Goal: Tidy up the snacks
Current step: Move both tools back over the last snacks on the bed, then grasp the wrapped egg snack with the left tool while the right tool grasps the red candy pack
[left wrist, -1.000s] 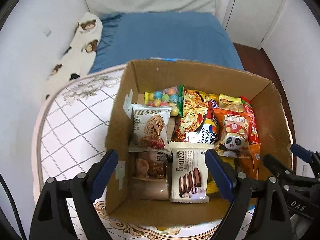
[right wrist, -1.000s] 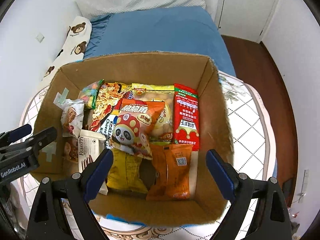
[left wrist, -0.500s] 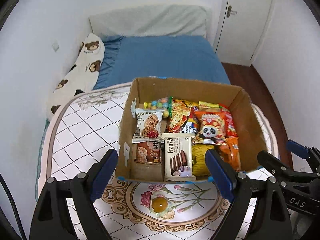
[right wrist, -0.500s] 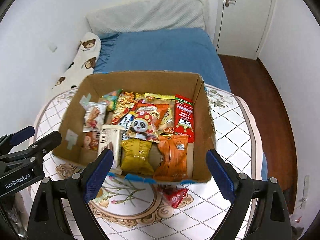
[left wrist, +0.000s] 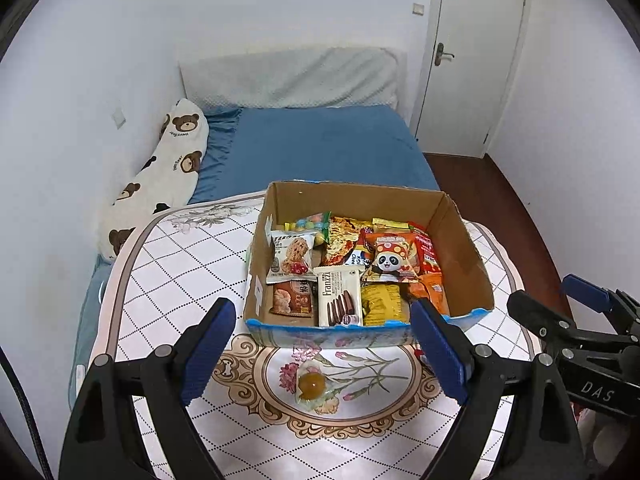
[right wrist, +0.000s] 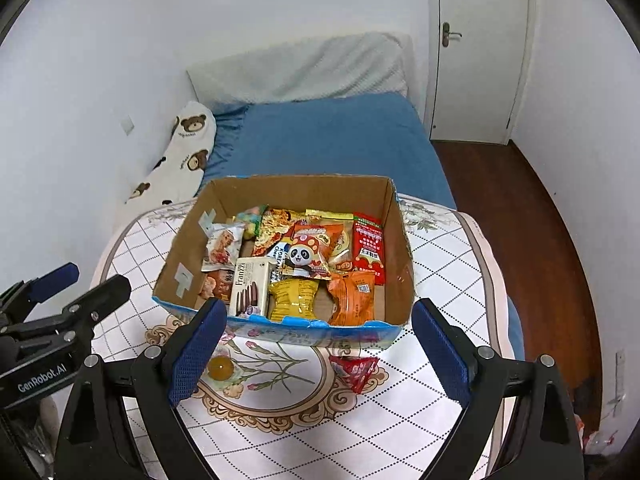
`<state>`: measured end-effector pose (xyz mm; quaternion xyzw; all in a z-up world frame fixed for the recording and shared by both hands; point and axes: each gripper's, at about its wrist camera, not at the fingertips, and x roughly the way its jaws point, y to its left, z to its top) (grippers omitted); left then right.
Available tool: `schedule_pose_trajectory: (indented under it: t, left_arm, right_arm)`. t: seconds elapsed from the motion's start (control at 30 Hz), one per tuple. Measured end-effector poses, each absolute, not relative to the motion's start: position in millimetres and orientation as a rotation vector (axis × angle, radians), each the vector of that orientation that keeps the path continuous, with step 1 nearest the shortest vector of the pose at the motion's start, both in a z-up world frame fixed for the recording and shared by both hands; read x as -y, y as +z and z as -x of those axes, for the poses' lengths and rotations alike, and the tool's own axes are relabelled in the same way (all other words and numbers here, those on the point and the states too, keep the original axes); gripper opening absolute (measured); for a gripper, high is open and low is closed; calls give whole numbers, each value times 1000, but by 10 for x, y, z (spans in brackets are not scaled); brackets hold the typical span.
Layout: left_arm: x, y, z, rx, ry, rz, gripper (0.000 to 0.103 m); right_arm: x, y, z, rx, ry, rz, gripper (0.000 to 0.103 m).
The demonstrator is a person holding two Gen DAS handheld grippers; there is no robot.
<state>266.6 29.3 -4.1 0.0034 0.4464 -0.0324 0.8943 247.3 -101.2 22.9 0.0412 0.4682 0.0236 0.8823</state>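
Both blue-padded black grippers, left (left wrist: 320,356) and right (right wrist: 320,350), spread wide, pinching nothing, above the bare near part of a white quilted tabletop (left wrist: 168,280). Just beyond the fingertips, an open brown cardboard box (right wrist: 188,248) crammed with snack packets. Between box and grippers, loose on the cloth: a round amber candy (left wrist: 311,385) and a red triangular packet (right wrist: 354,370).

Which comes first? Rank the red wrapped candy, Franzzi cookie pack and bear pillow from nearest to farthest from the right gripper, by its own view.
1. Red wrapped candy, on the table before the right gripper.
2. Franzzi cookie pack, box's near-left.
3. Bear pillow, far left, beside the bed.
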Motion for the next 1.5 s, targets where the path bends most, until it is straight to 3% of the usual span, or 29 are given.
schedule_pose_trajectory:
  t: [0.23,0.67,0.83,0.93,0.97,1.03,1.1,1.5]
  left_arm:
    - [-405,-300,-2657,-972,22,34,90]
    - [-874,-1823,-2728,-1347,239,94,89]
    - [-673,-2235,-2901,-1454,151,61,89]
    - [-510,-2483,-3042,-1504,85,9,89]
    - [-473,-2538,-3071,-1510,71,-1,88]
    - [-420,-2588,-3096,-1504,43,0,60]
    - [-381,-2625,-3095,-1511,19,-2,42]
    - [-438,-2697,-2177,-1614,-66,-15,42]
  right_arm:
    - [1229,-100,-2417,-1032,49,-180,96]
    - [1607,-2050,-2766,-1359,71,-285,94]
    - [1515,-2378,-2877,-1391,83,-263,73]
    - [1480,-2403,-2898,-1376,83,-249,65]
    - [1464,-2403,-2900,-1373,87,-242,62]
    - [1433,-2409,-2901,-1372,87,-223,59]
    - [1398,-2412,-2889,-1375,87,-202,57]
    - [1095,-2400,-2140,-1483,210,-204,55]
